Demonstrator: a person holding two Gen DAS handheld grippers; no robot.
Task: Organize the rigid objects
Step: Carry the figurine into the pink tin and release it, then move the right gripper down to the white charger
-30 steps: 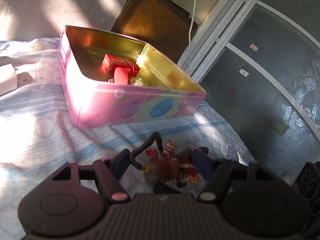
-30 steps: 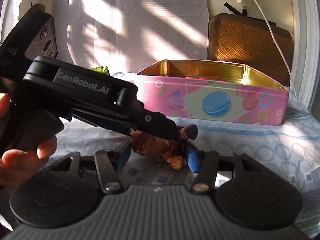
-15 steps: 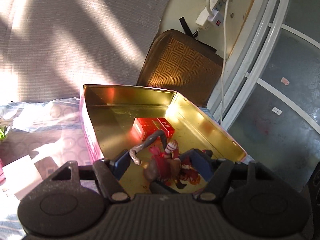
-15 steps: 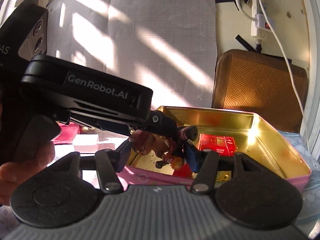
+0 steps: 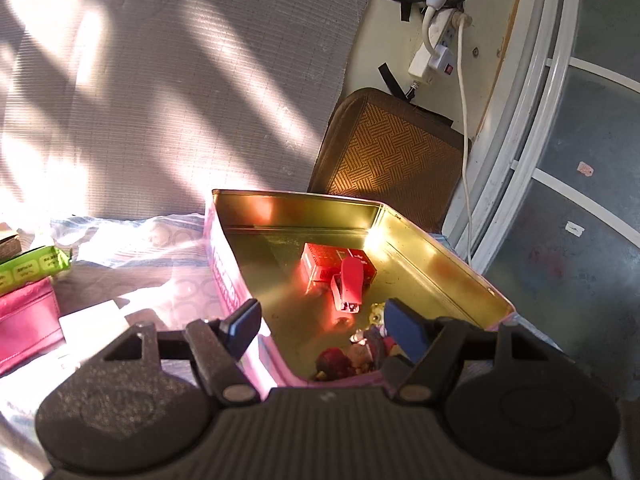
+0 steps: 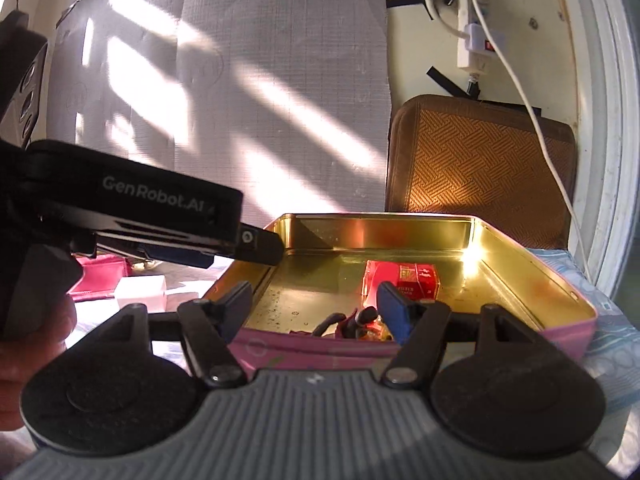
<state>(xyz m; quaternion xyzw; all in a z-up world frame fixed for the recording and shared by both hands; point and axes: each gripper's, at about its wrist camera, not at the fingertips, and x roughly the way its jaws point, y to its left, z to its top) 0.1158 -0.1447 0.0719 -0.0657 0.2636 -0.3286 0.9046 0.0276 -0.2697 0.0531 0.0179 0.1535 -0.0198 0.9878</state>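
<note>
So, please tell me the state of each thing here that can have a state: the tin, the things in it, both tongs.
Pink tin: open, no lid on it.
Toy figure: lying inside the tin at its near wall, not gripped.
Red box: lying on the tin floor.
Red clip-like piece: resting against the red box.
Left tongs: open, empty.
Right tongs: open, empty.
</note>
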